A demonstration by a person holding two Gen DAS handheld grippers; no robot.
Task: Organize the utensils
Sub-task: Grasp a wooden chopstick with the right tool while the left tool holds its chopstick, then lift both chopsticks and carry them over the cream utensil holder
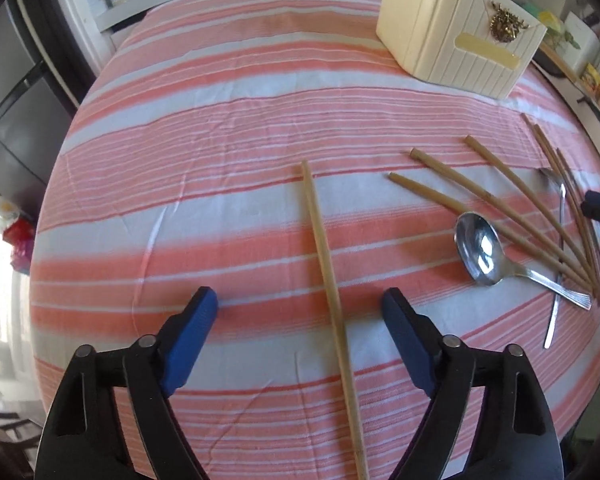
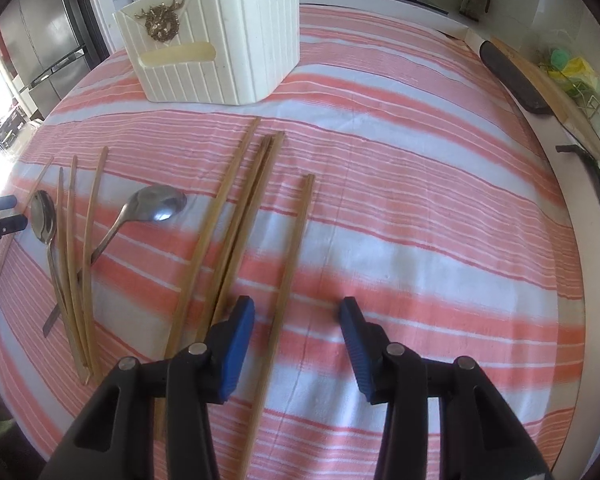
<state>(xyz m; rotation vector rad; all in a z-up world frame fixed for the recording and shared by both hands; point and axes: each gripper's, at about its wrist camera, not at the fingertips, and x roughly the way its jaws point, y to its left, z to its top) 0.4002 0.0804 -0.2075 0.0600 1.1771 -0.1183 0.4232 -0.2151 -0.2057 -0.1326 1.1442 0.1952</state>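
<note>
Bare cloth (image 2: 440, 240) right of chopsticks (image 2: 292, 264)

Coral-and-white striped cloth (image 1: 220, 128) over the bench, tan bamboo chopsticks (image 2: 228, 216), shiny silver spoons (image 1: 480, 252), cream ribbed box (image 2: 220, 52) with gold wreath ornament (image 2: 162, 22), blue-padded black tools (image 1: 300, 320)

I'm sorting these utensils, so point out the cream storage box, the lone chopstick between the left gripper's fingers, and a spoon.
Cream storage box (image 2: 236, 60): right wrist view, ribbed front wall.
Lone chopstick (image 1: 328, 264): left wrist view, mid-shaft.
Spoon (image 1: 480, 248): left wrist view, bowl.
</note>
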